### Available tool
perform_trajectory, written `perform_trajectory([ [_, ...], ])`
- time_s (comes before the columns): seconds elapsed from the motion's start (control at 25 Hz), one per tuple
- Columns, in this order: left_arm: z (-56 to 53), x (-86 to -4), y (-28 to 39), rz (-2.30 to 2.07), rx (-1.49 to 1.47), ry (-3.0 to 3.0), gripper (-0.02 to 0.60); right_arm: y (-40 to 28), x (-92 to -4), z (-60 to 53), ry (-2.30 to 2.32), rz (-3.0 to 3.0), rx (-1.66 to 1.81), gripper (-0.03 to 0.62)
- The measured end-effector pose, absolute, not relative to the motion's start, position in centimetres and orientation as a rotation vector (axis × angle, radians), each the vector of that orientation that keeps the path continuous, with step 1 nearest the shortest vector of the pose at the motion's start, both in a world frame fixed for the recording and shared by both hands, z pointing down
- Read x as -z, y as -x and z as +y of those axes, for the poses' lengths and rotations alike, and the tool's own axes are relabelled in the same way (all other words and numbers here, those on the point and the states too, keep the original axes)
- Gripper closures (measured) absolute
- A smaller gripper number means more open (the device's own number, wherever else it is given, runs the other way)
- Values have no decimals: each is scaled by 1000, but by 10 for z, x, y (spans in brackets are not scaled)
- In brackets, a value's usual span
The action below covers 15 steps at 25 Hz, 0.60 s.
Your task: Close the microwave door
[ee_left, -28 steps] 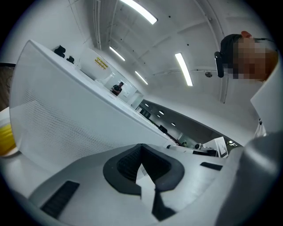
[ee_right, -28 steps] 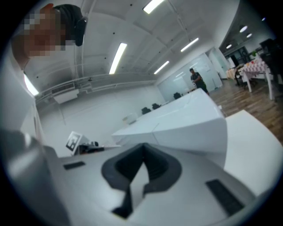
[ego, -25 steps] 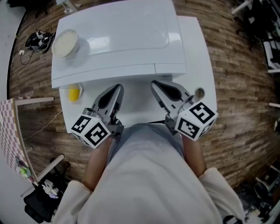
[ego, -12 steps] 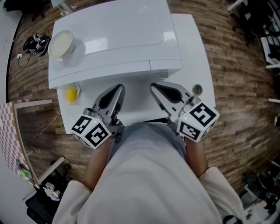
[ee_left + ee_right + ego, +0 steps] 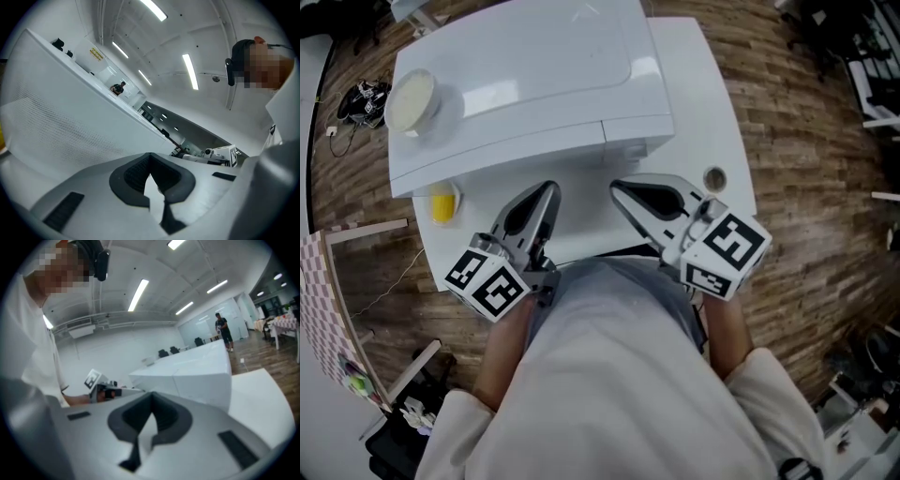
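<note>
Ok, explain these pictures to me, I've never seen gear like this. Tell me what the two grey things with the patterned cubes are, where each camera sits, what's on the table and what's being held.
There is no robot here. A person holds a tool in each hand, the left gripper and the right gripper. The patterned cubes are part of those tools.

The top-down picture comes from a camera on the person's head. The other two come from cameras riding on each gripper, looking along its jaws. Both pairs of jaws are together and hold nothing.

On the white table stands a white microwave, and its door looks flush with the front. A pale bowl sits on top of it. A small yellow object lies on the table at the left and a small round object at the right.
</note>
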State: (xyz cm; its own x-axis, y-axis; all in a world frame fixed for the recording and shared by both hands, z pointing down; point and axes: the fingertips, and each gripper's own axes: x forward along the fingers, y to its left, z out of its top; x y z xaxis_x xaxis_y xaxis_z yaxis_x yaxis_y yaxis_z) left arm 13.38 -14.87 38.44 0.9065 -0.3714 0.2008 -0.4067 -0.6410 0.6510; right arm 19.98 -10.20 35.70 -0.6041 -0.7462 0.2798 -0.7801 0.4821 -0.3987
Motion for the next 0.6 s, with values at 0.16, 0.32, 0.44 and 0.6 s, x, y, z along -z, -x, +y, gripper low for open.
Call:
perform_trajectory([
  [0.16, -146, -385, -137, -534, -67, -2323, 565, -202, -356, -99, -1362, -2641, -780, 577],
  [0.32, -145, -385, -136, -524, -74, -2318, 565, -201, -357, -100, -1365, -2638, -792, 577],
  [0.44, -146, -385, -134, -528, -78, -2316, 565, -199, -357, -101, -1362, -2641, -803, 576],
  [0.6, -148, -385, -133, -532, -78, -2314, 565, -197, -359, -102, -1362, -2642, -818, 576],
])
